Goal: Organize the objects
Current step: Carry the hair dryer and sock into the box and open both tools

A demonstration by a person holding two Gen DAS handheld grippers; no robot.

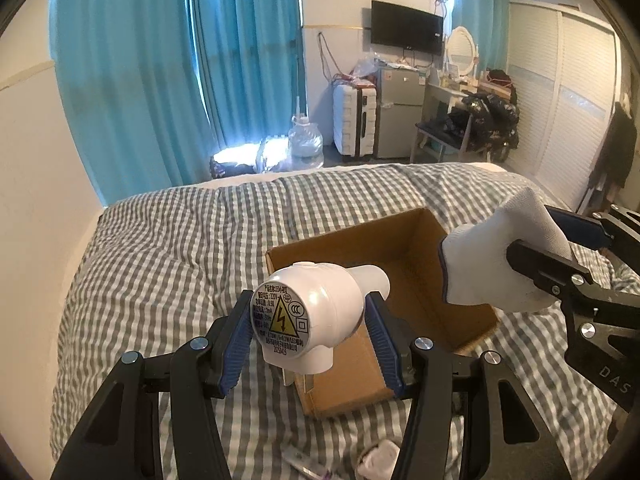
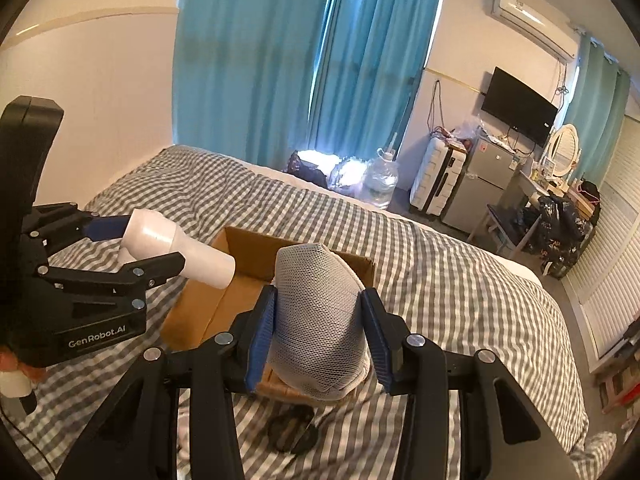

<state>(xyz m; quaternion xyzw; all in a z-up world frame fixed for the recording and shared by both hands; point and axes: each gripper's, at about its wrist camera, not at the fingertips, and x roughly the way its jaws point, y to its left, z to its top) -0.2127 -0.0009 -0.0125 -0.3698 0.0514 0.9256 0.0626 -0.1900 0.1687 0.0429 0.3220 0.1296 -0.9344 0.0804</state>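
My left claw (image 1: 308, 320) is matt black plastic with ribbed blue rubber pads (image 1: 382, 340) and shiny metal pivot pins. It grips a white plug-in lamp (image 1: 316, 312) of smooth, glossy plastic with a silvery printed sticker on its end. My right claw (image 2: 318, 334) has the same finish and squeezes a white sock (image 2: 316, 316) of soft mesh-knit cloth. The box (image 1: 404, 280) is matt brown corrugated cardboard. The checked quilt (image 1: 168, 248) is soft woven cloth, rumpled.

White lamp (image 1: 316, 312): round label with yellow lightning warning triangle, CCC mark, "220V". Left gripper (image 2: 160, 248) body reads "GenRobot.AI"; right gripper (image 1: 560, 256) shows "DAS".
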